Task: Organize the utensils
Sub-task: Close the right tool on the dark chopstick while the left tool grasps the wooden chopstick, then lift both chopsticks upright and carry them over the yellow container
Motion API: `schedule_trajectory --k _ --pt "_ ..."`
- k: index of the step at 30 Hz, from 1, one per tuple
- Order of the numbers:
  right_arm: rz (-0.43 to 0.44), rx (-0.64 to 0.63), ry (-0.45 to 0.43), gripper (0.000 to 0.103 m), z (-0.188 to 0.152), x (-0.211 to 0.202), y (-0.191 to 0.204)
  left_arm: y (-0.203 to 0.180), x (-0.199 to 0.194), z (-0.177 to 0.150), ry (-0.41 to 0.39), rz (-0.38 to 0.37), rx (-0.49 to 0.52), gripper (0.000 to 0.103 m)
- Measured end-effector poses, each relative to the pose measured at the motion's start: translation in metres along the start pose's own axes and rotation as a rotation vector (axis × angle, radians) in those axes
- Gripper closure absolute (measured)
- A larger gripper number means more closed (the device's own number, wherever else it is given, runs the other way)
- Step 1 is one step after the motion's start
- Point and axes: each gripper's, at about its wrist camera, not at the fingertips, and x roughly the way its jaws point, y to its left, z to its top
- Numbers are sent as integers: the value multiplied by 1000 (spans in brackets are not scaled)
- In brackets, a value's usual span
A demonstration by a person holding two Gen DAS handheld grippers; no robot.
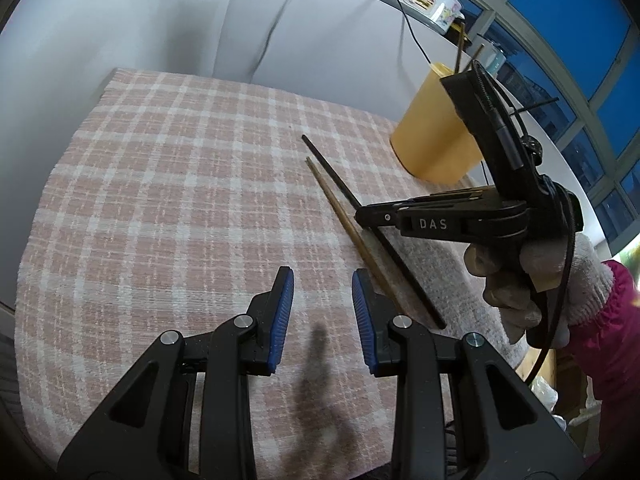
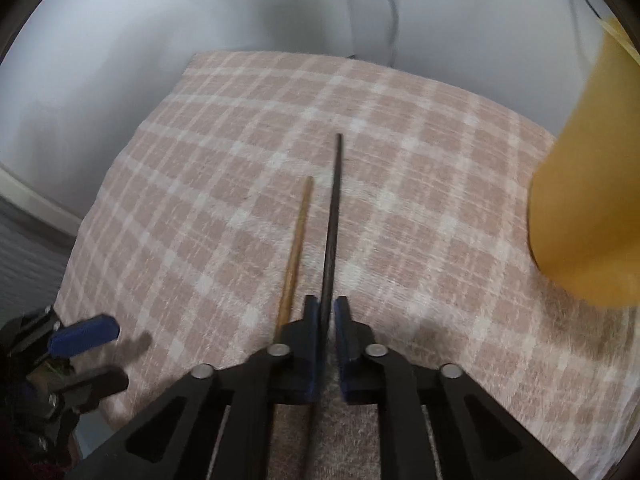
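Right gripper [image 2: 329,312] clamped on black chopstick [image 2: 334,216], just left of yellow cup [image 2: 588,200]. Wooden chopstick [image 2: 298,236] flat on checked cloth [image 2: 200,184], beside black one. Left gripper [image 1: 322,312] spread apart, holding nothing, well left of cup.

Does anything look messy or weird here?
A bit. Two mismatched chopsticks, one black and one brown, lie loose on the cloth, while others stand in the yellow cup. The right gripper is closing around the black one.

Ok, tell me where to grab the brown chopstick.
Grip the brown chopstick mid-shaft, from straight above, fingers either side. It lies flat on the cloth beside the black chopstick, so the left gripper, already open, seems best placed.
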Motion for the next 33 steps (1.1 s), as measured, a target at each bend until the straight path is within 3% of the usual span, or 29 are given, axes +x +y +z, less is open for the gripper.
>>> schedule_trajectory --k 5,9,14,16,18,21,23,27,33 --pt "77 182 -10 100 -23 -10 -29 -6 17 8 48 -37 -1 73" --pt "95 257 -15 100 -39 -19 -47 -14 39 17 101 -52 1 73" --pt "91 245 -8 97 -49 -28 -58 -27 72 30 189 -22 0 73" --pt "91 224 -4 93 -50 -31 -60 -30 83 35 217 -6 10 73" --pt "80 217 -14 82 -49 -33 -61 -32 94 40 241 20 19 73" --pt "65 204 -26 82 -47 -35 -63 -34 102 48 252 53 47 76" --pt "59 193 -27 82 -45 -35 -62 -35 107 51 255 82 79 88" --pt "53 181 -23 82 -36 -30 -58 -39 111 55 259 100 147 90" --pt "14 151 -13 88 -23 -16 -45 -33 110 57 252 72 108 97"
